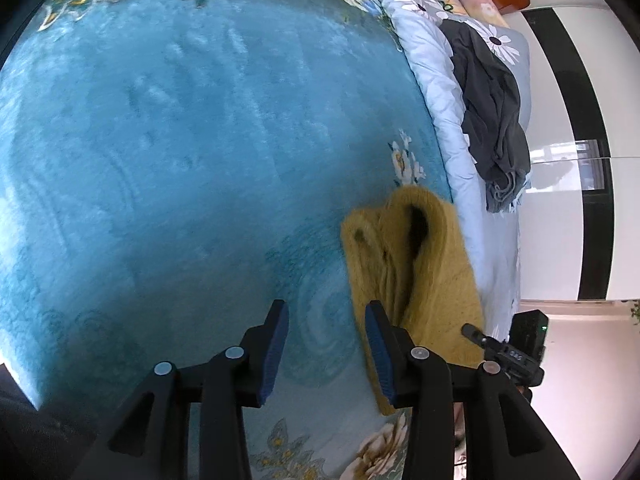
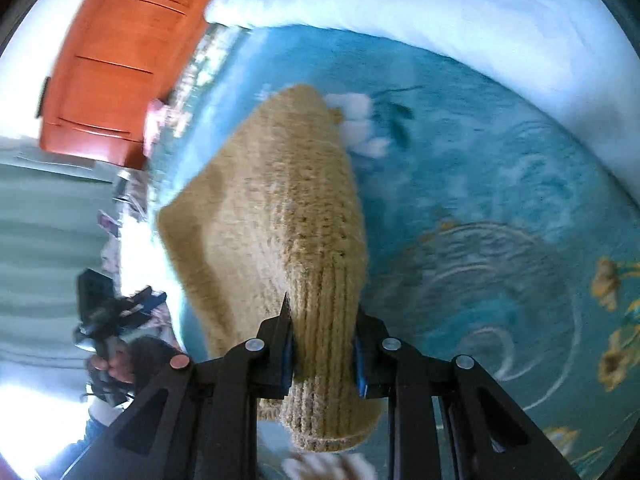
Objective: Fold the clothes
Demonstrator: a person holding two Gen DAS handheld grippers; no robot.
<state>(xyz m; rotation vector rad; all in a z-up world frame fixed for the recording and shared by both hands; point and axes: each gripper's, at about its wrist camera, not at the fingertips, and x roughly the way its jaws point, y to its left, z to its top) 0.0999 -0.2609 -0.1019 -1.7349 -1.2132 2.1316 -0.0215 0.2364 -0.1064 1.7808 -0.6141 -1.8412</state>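
The right tool point(image 2: 322, 344) clamps the sweater's point(image 2: 276, 216) ribbed hem, lifting it toward twelve o'clock over the bed point(image 2: 500, 152), likely for folding. The left tool point(image 1: 326, 350) stands open, empty.

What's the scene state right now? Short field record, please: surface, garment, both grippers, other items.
surface: teal floral plush blanket
garment: mustard-yellow knitted sweater, partly lifted off the blanket
right gripper: jaws shut on the sweater's ribbed edge
left gripper: jaws open, nothing between them, beside the sweater
other: dark grey crumpled garment on a light blue daisy-print quilt
background: orange wooden cabinet
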